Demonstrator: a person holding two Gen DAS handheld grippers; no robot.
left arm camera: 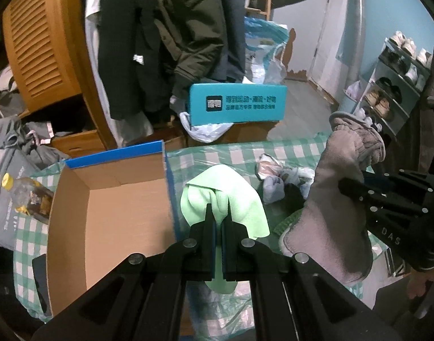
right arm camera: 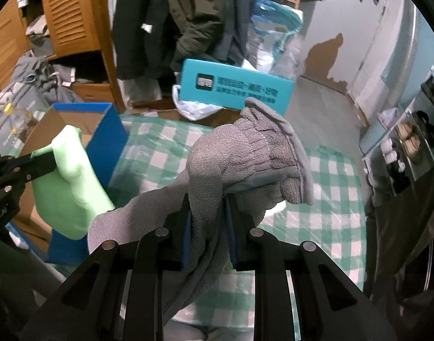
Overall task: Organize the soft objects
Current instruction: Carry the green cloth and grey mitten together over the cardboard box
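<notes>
**Both grippers loaded above the checked worktop**

Left gripper: jaws clamped on a fold of green cloth, held just beside the right wall of the open cardboard box at the worktop's left edge. Right gripper: jaws pinched on grey fleece glove, lifted clear of the green-checked worktop, cuff uppermost. Small pile of socks lying toward the worktop's far edge. Teal box standing beyond that edge.
</notes>
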